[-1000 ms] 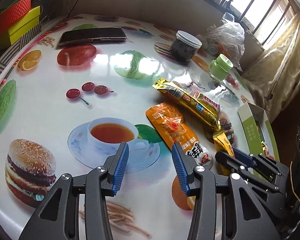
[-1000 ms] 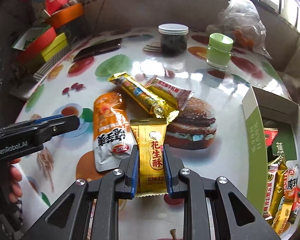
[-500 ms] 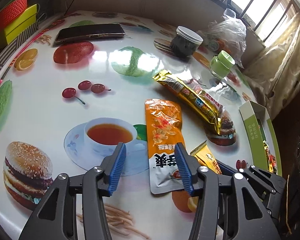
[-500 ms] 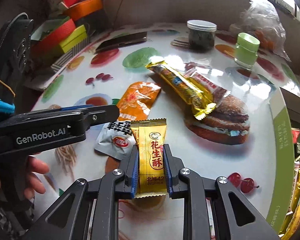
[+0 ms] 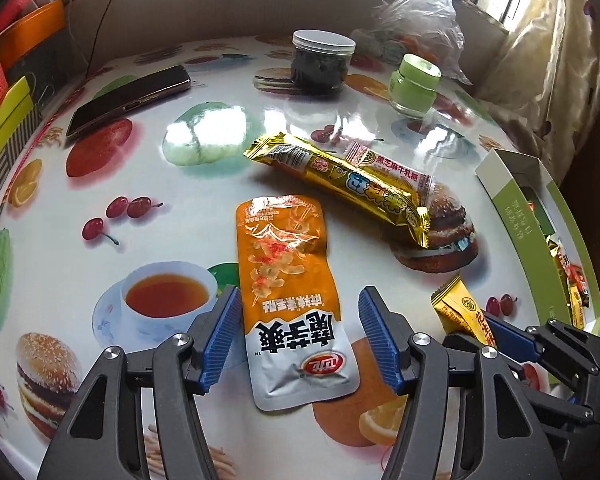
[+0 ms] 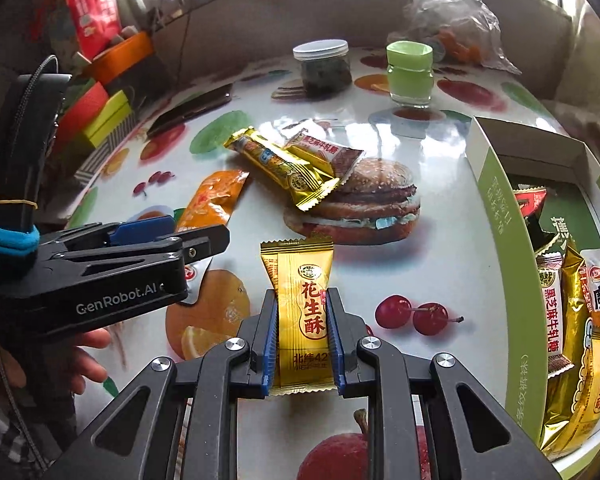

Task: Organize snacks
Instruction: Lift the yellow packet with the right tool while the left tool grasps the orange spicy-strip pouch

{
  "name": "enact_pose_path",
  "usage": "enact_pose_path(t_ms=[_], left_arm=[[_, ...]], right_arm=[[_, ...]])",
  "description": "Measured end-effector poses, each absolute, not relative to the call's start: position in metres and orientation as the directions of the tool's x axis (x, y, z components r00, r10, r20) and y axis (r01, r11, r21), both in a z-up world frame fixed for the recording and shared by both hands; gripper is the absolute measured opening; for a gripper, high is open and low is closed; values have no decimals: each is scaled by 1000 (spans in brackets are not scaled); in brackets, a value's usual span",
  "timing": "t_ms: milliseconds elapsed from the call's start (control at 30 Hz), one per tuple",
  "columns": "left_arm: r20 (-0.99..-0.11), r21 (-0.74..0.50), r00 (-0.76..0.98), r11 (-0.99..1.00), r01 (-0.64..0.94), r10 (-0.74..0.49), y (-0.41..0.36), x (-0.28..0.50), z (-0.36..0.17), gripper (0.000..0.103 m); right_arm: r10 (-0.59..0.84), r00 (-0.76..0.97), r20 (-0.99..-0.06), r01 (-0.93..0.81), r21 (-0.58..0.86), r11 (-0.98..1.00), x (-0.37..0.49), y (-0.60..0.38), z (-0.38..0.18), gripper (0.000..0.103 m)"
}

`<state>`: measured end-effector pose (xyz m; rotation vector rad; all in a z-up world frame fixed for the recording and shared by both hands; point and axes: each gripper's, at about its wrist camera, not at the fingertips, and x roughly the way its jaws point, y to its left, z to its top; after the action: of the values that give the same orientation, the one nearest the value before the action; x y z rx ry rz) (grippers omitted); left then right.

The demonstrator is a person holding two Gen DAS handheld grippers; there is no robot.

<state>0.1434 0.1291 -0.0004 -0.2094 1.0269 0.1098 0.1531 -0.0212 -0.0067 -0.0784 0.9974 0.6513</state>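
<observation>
An orange snack pouch (image 5: 288,280) lies flat on the fruit-print table (image 5: 100,184). My left gripper (image 5: 300,308) straddles its lower half; the jaws are opening and the blue pads stand clear of the pouch on both sides. My right gripper (image 6: 302,304) is shut on a yellow peanut-candy packet (image 6: 298,264), held above the table. That packet (image 5: 456,308) also shows at the right of the left wrist view. A long gold bar (image 5: 348,180) and a red-and-white candy packet (image 5: 392,168) lie further back. The green box (image 6: 496,216) at right holds several snacks.
At the back stand a dark jar with a white lid (image 5: 322,64), a green jar (image 5: 414,84) and a plastic bag (image 5: 416,12). A phone (image 5: 128,100) lies at the far left. Coloured boxes (image 6: 100,116) are stacked off the left edge. A hand (image 6: 88,348) holds the left gripper.
My left gripper has moved over the orange pouch and its jaws have spread wider around it. The right gripper has shifted and rolled a little, still gripping the yellow packet.
</observation>
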Motion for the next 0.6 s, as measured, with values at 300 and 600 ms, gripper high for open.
enact_pose_path(t_ms=[300, 600], left_arm=[[-864, -28, 497, 979, -201, 77, 120, 145, -3, 61], [-858, -18, 504, 974, -227, 101, 120, 144, -2, 42]], right_arm=[[494, 366, -789, -540, 252, 803, 154, -25, -7, 21], [498, 366, -786, -535, 260, 804, 153, -27, -7, 21]])
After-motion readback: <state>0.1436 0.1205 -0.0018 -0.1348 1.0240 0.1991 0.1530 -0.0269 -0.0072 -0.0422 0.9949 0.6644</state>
